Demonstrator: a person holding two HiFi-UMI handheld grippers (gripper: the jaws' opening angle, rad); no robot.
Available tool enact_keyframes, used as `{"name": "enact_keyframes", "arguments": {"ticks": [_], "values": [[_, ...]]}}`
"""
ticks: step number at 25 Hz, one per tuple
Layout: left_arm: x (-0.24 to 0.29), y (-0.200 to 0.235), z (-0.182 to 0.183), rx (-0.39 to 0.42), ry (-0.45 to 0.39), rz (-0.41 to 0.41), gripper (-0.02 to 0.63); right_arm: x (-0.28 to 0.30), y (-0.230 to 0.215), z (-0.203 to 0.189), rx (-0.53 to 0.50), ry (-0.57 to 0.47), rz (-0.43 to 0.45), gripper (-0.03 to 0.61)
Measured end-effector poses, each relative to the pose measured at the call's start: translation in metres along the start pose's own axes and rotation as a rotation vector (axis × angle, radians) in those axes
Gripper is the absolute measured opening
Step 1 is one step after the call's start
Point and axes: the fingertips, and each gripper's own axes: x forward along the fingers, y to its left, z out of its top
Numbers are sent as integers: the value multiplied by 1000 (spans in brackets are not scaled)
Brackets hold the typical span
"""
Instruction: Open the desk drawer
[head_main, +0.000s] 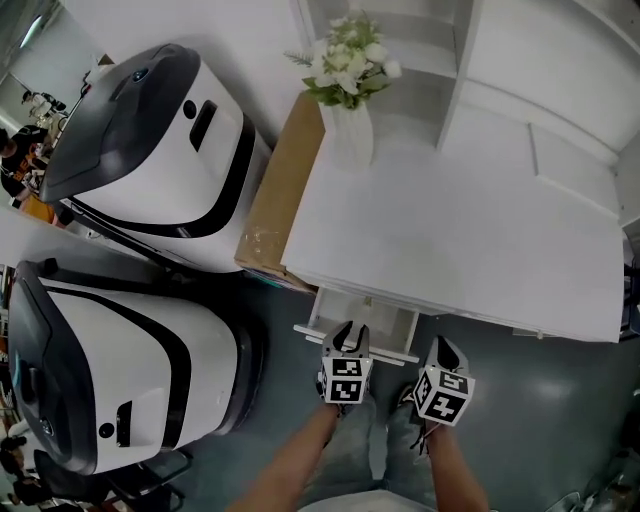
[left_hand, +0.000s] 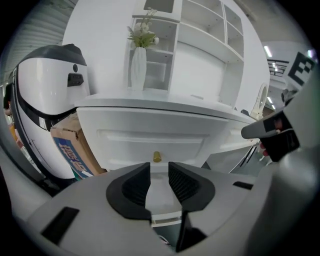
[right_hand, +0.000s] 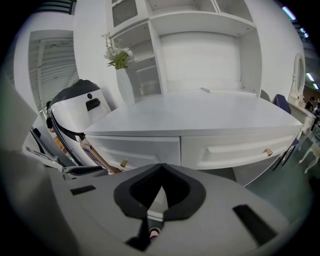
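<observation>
Head view, looking steeply down: a white tabletop (head_main: 450, 230) fills the middle and right. A white vase of pale flowers (head_main: 350, 130) stands at its far left corner. A cardboard box (head_main: 280, 190) leans against the desk's left side, and two white and black machines (head_main: 150, 150) stand farther left on the grey floor. At the near left edge of the desk, the drawer (head_main: 380, 322) is pulled partway out, showing its white inside. The left gripper (head_main: 350, 338) points at the drawer front. The right gripper (head_main: 440, 350) is just beside it on the right, under the near desk edge. A bare forearm leads back from each.

Left gripper view: the left gripper's fingers (left_hand: 134, 186) stand apart with nothing between them. The drawer's white front panel fills the view, and its small brass knob (left_hand: 157, 156) sits just beyond the gap between the fingers. I cannot tell if they touch it. The vase is above on the tabletop, and the box is at the left.

Right gripper view: the right gripper's fingers (right_hand: 145, 187) are together at the tips and hold nothing. Beyond them are the left drawer and its knob, and a second drawer (right_hand: 235, 150) to the right.
</observation>
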Motion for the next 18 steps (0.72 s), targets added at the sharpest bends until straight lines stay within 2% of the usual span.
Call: {"name": "enact_keyframes", "arguments": {"ticks": [13, 18], "values": [[46, 4, 11, 39, 42, -31, 118, 17, -3, -7, 85, 32, -59, 6], [59, 2, 9, 46, 50, -42, 118, 20, -8, -8, 82, 41, -74, 6]]}}
